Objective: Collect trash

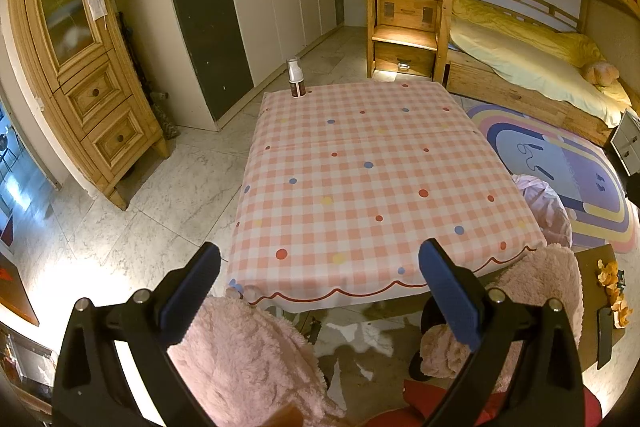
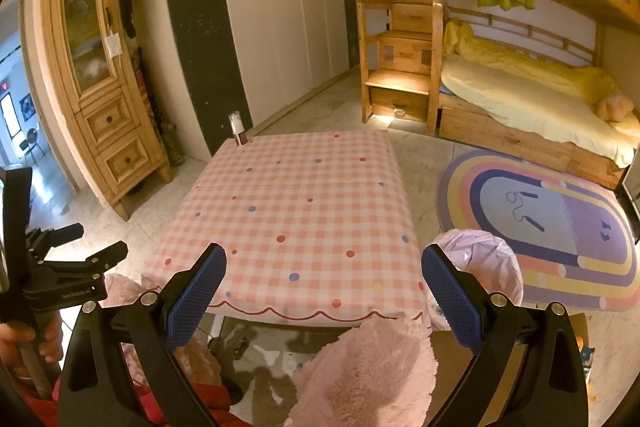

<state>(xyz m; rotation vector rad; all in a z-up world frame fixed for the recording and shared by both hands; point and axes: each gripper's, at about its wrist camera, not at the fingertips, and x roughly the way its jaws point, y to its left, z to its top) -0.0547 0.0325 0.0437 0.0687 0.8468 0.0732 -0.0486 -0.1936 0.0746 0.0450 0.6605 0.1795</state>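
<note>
Both grippers, left [image 1: 320,291] & right [image 2: 323,293], hung w/ fingers spread, holding nothing, above the table [image 2: 304,227]. Looked like pre-grasp stage: only the bottle [image 1: 296,78] stood on top. Next prob needs a reach to its far corner, then the pink-lined bin [image 2: 486,267].

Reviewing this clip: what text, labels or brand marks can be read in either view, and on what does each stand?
"GenRobot.AI", only partly legible: white print on the black left gripper body, right wrist view.
Small spray bottle with white cap and dark red body at the table's far corner: label too small to read.
White paper tag on the wooden cabinet door: blurred, unreadable.
</note>
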